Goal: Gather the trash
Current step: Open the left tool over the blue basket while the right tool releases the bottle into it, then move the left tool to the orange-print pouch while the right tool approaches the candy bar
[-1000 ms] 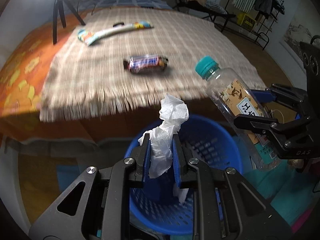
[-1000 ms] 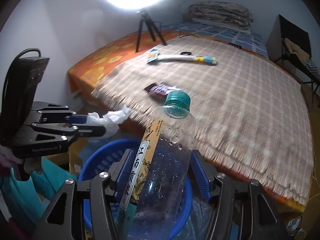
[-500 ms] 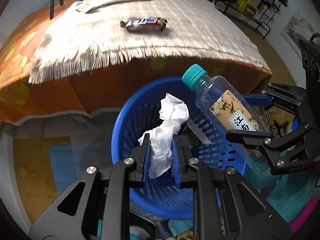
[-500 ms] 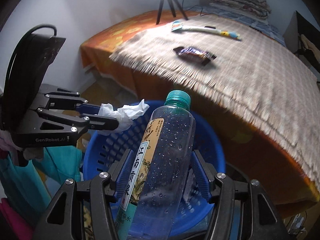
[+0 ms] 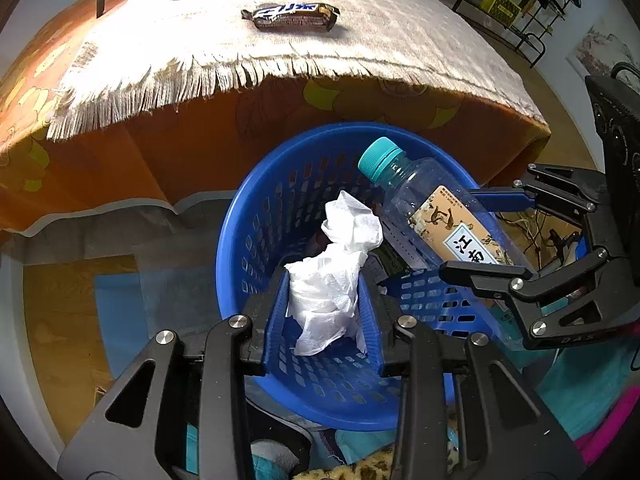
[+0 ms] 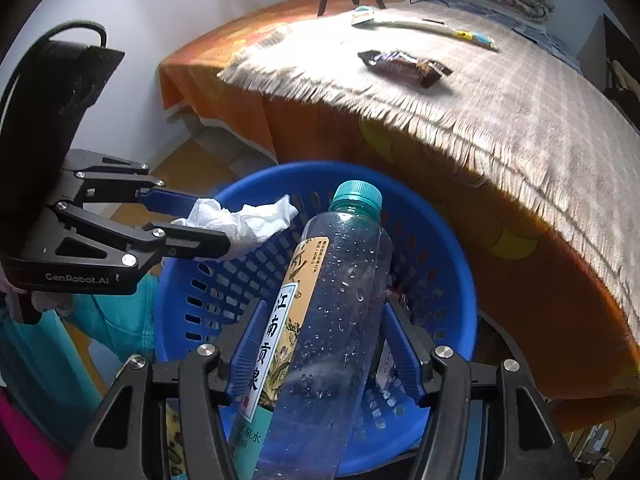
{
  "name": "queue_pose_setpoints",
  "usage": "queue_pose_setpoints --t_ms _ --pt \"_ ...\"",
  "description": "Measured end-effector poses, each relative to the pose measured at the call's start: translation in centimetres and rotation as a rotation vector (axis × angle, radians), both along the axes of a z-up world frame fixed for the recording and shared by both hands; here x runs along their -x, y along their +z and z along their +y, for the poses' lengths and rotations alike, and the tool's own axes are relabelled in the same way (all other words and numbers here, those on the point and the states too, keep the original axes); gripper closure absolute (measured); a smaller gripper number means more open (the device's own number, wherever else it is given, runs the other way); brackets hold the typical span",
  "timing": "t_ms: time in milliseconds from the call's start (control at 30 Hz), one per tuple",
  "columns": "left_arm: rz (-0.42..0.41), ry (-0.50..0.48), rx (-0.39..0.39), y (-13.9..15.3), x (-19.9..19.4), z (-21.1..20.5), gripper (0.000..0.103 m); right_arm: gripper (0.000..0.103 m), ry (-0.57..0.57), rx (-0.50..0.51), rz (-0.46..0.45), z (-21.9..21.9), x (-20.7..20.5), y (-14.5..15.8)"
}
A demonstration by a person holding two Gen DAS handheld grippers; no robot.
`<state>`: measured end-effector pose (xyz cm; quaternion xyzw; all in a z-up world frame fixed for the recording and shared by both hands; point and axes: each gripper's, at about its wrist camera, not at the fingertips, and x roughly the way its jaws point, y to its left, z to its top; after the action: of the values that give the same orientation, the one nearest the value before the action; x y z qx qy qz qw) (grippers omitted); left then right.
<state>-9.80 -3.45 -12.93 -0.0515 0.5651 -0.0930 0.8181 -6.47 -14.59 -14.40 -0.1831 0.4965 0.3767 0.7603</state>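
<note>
A bed (image 5: 224,148) with an orange sheet fills the background, covered by a fringed checked blanket (image 5: 392,32). Below its edge, on the floor, stands a blue perforated basket (image 5: 256,216), the largest of the task's things, with some dark items at its bottom that are too hidden to name.

The right gripper (image 6: 324,344) grasps a clear plastic bottle (image 6: 340,304) with a teal cap; the bottle lies between both blue pads, its neck pointing forward and tilted over the basket's opening. The jaws stand fairly wide around the bottle's body.

The left gripper (image 5: 324,312) holds a crumpled white tissue (image 5: 332,280) between its blue pads, the jaws parted a little more than narrow. The tissue sticks out past the fingertips, above the basket's inside, just beside the bottle's neck.

On the blanket, well apart from both grippers, lie a dark candy bar wrapper (image 5: 294,16) and, farther back, a long pale wrapper (image 6: 424,26).
</note>
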Motion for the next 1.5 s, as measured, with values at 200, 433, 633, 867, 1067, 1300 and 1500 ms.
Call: queue_pose_setpoints --t_ms 200,433,633,867,1067,1300,1500 --pt "0.015 0.003 -0.004 -0.3 -0.2 -0.1 0.068 0.038 -0.014 0.016 0.025 0.3 -0.4 -0.8" --pt "0.009 0.01 -0.013 -0.3 -0.4 -0.1 0.058 0.028 -0.033 0.012 0.024 0.1 -0.8 -0.6" --pt "0.015 0.022 -0.015 -0.4 -0.6 0.2 0.058 0.023 -0.042 0.017 0.015 -0.1 -0.8 -0.4" --pt "0.007 0.03 -0.018 -0.3 -0.8 0.4 0.057 0.018 -0.056 0.016 0.003 -0.5 -1.0 0.0" --pt "-0.013 0.053 -0.017 0.4 -1.5 1.2 0.057 0.018 -0.071 0.01 -0.023 -0.7 -1.6 0.9" --pt "-0.048 0.083 -0.016 1.9 -3.5 2.4 0.057 0.018 -0.099 -0.021 -0.065 -0.8 -3.2 2.8" --pt "-0.102 0.108 -0.026 4.2 -6.2 4.1 0.057 0.018 -0.105 -0.052 -0.1 -0.6 -5.2 4.7"
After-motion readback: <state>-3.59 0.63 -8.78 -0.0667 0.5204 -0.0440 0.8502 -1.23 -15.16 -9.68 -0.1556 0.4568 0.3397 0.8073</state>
